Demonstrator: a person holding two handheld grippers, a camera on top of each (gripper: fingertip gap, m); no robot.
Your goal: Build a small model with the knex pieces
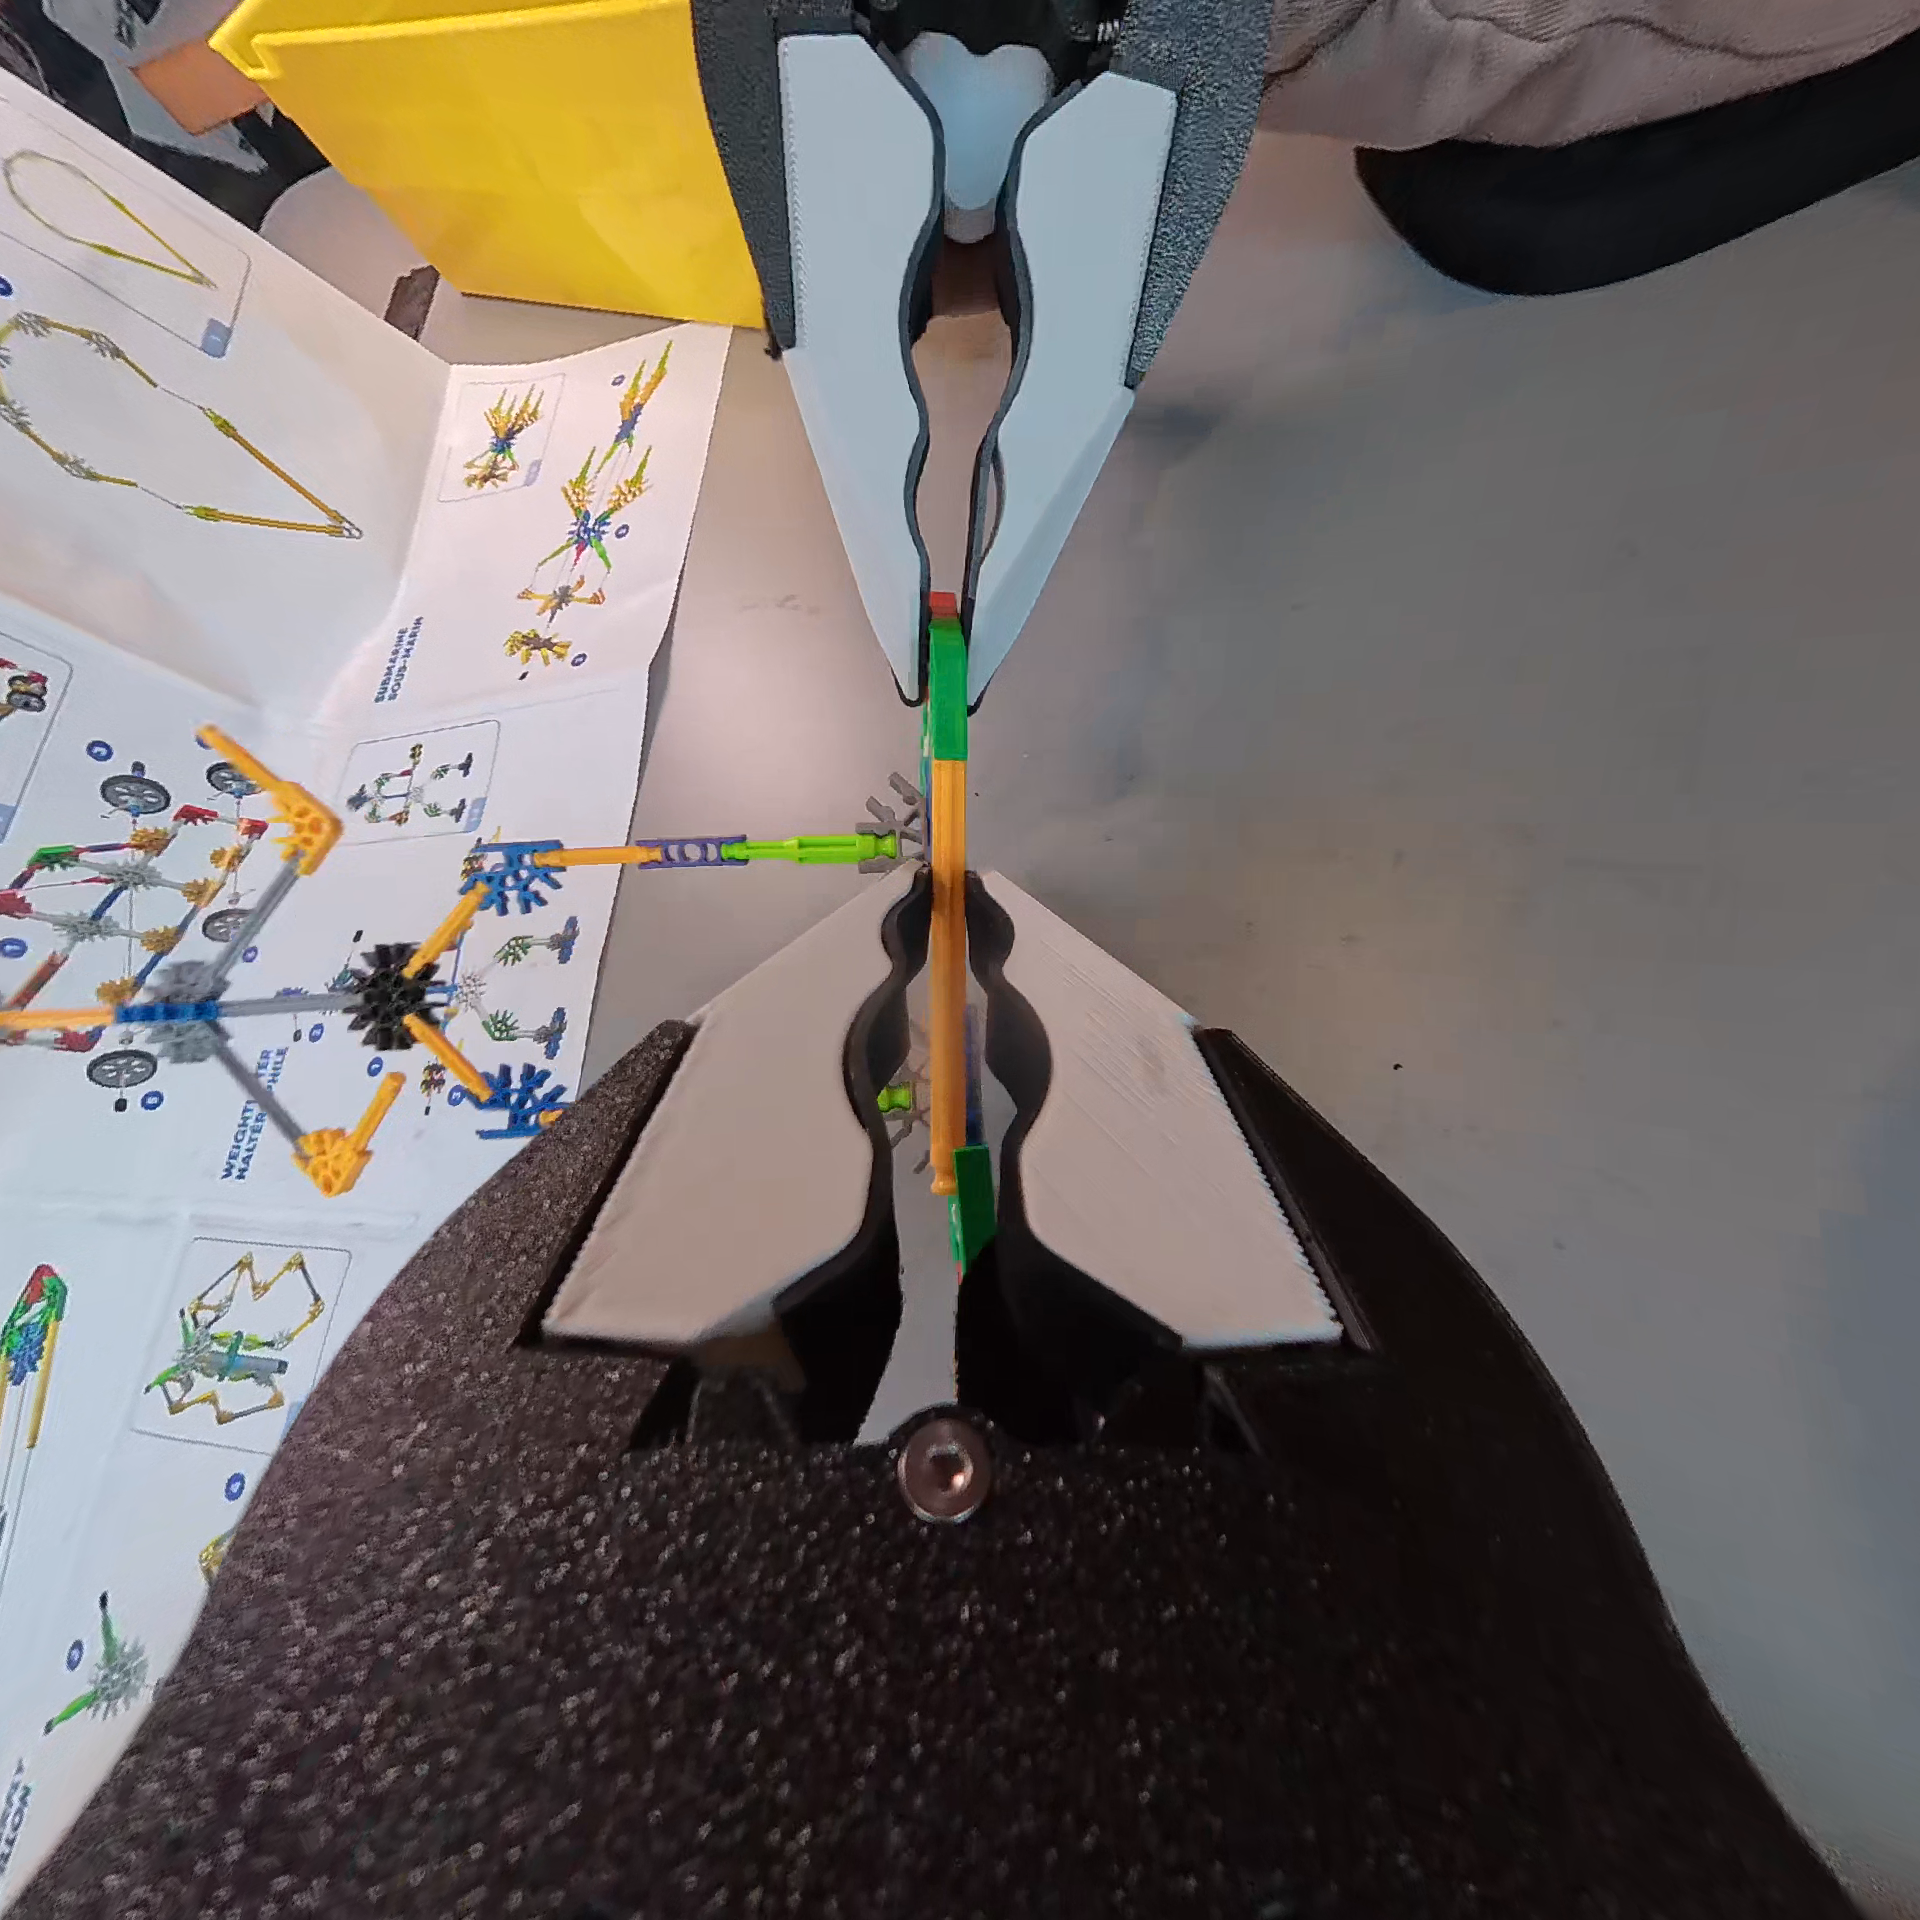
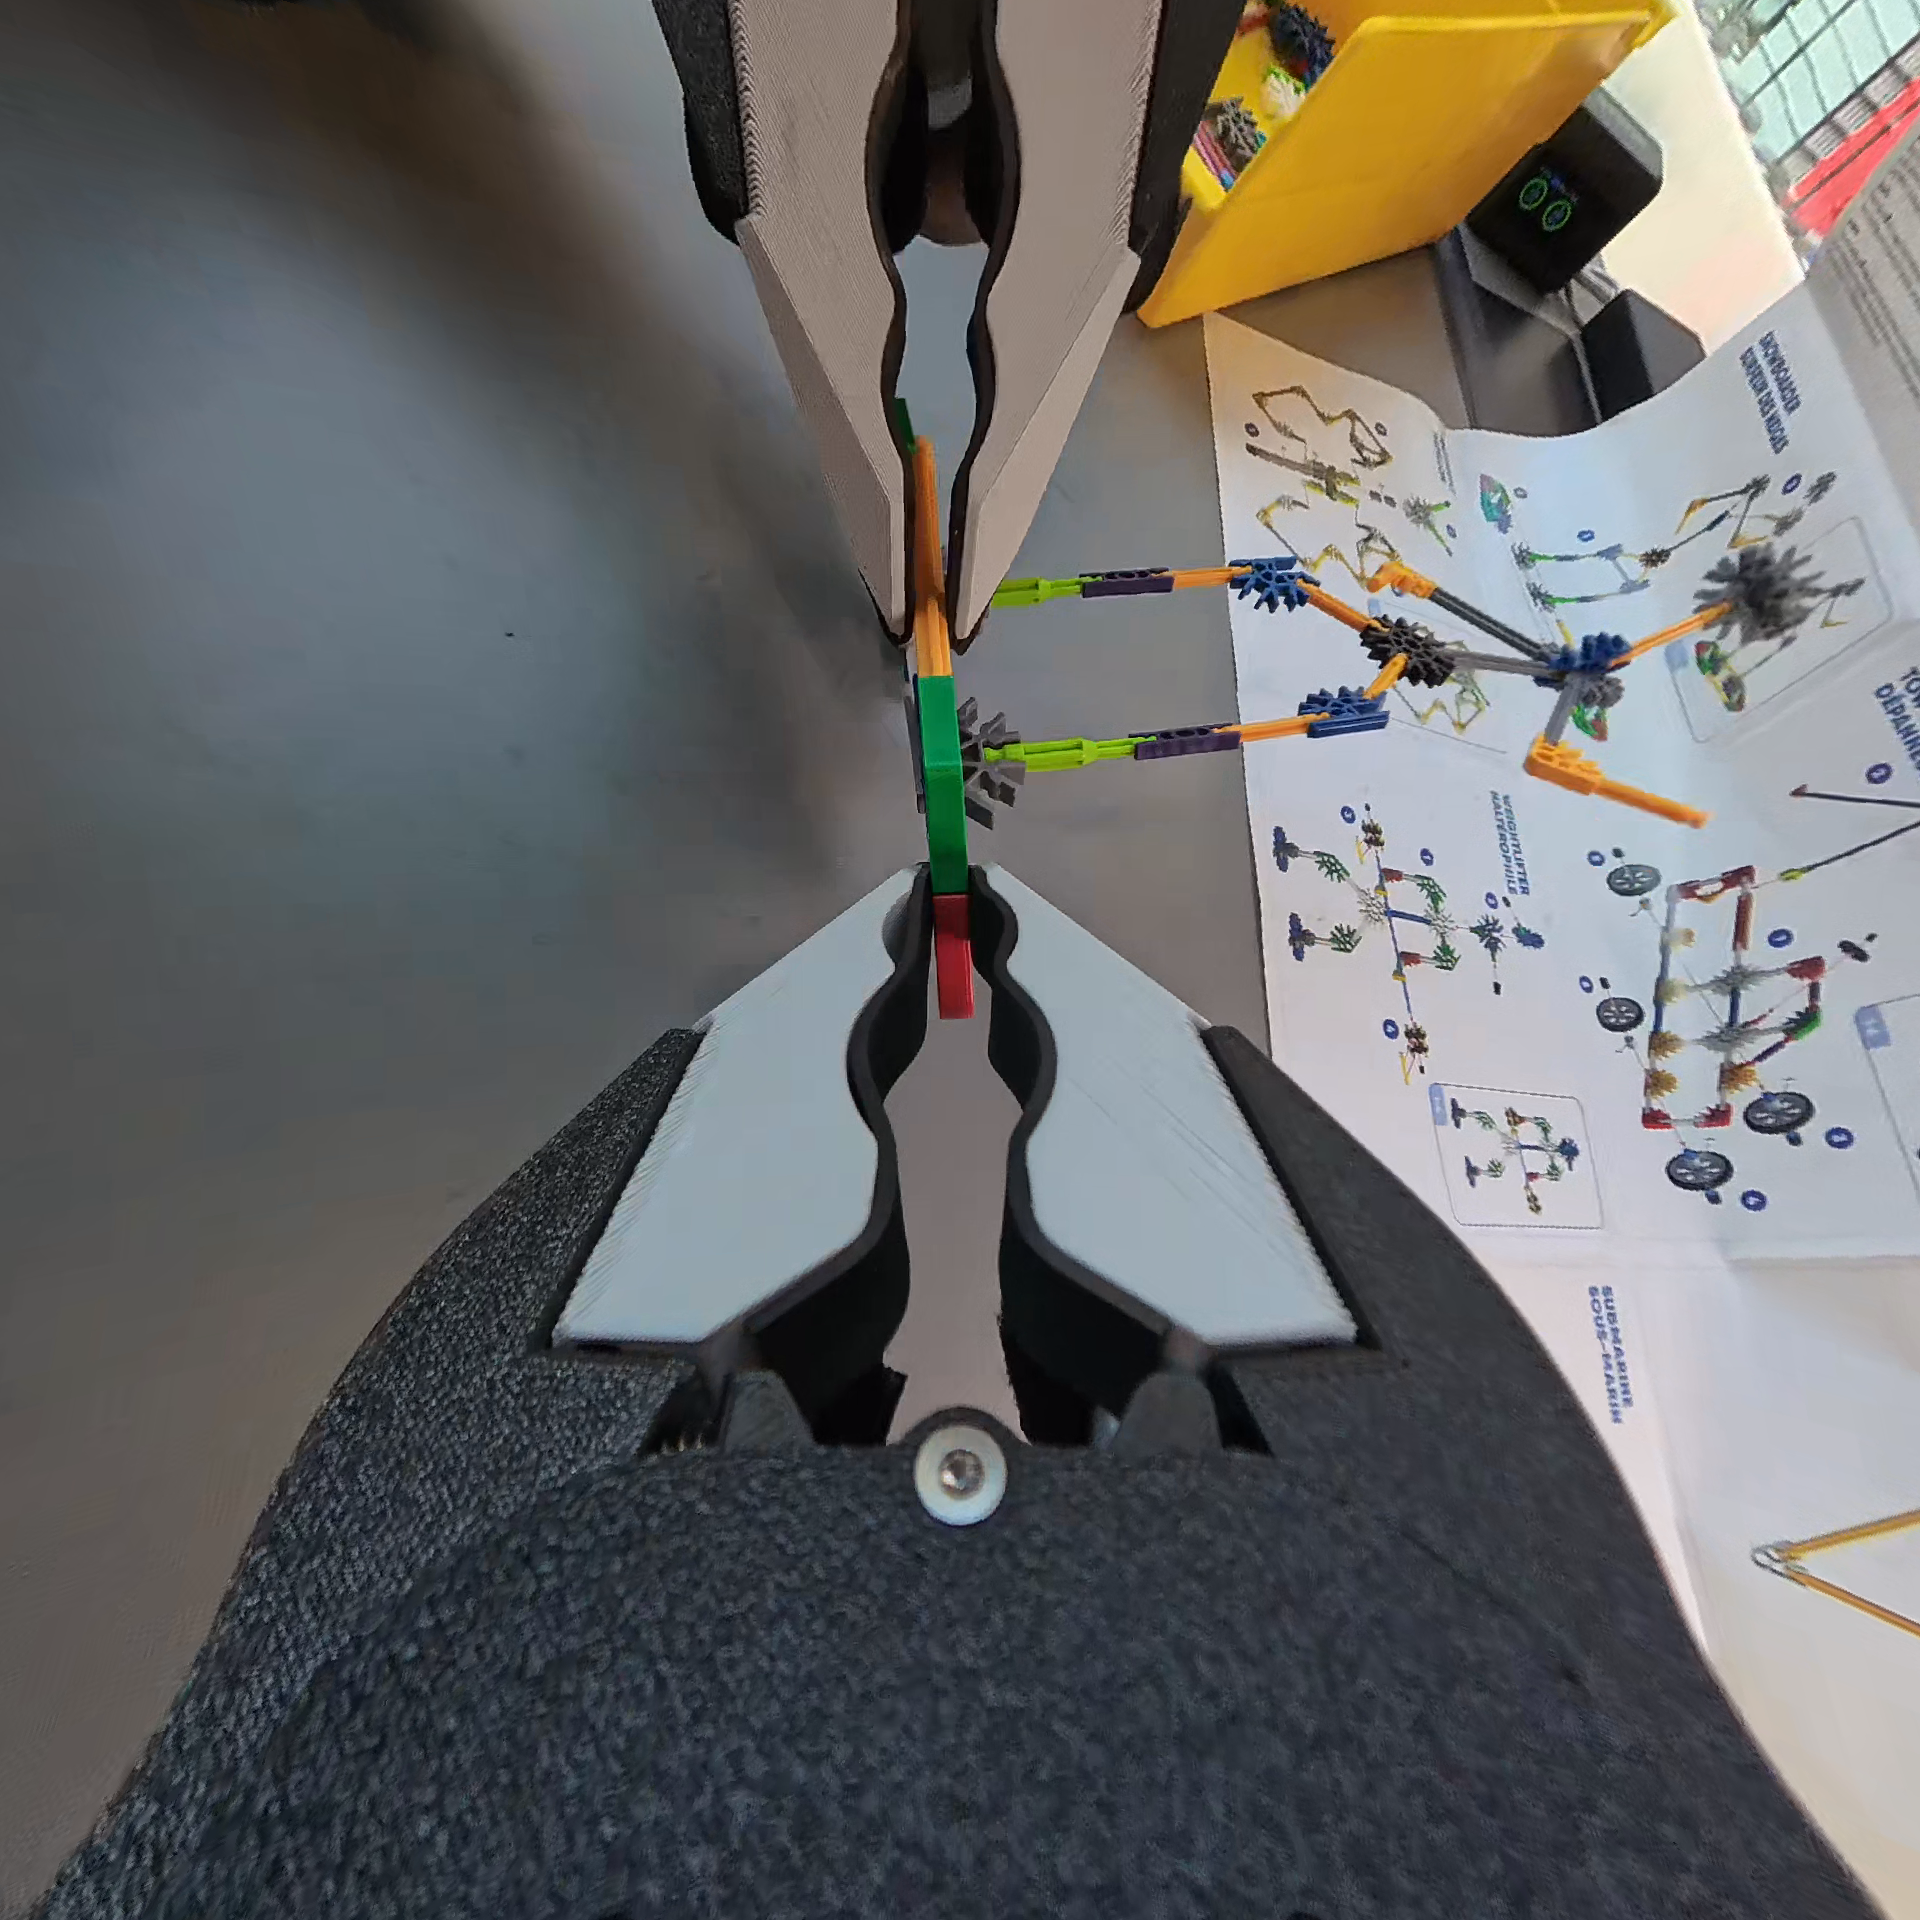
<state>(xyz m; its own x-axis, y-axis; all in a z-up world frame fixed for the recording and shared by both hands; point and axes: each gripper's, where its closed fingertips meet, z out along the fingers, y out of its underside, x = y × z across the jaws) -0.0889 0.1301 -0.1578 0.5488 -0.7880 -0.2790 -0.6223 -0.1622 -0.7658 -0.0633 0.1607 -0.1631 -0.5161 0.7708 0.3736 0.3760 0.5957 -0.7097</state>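
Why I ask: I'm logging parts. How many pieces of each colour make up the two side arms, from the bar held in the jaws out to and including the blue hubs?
Lime rods: 2
Purple connectors: 2
Orange rods: 2
Blue hubs: 2
Total: 8, excluding the bar

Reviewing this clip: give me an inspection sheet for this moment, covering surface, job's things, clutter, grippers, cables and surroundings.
Surface: grey tabletop, partly covered by an unfolded instruction sheet.
Job's things: a rod-and-connector toy model lies over the sheet; its near end is an orange rod with green connectors and a red piece.
Clutter: yellow parts bin with loose pieces inside.
Grippers: left gripper shut on the orange rod; right gripper shut on the red and green end, facing it head-on.
Cables: nothing seen.
Surroundings: black device with green lights beside the bin; grey cloth at the table's far edge.
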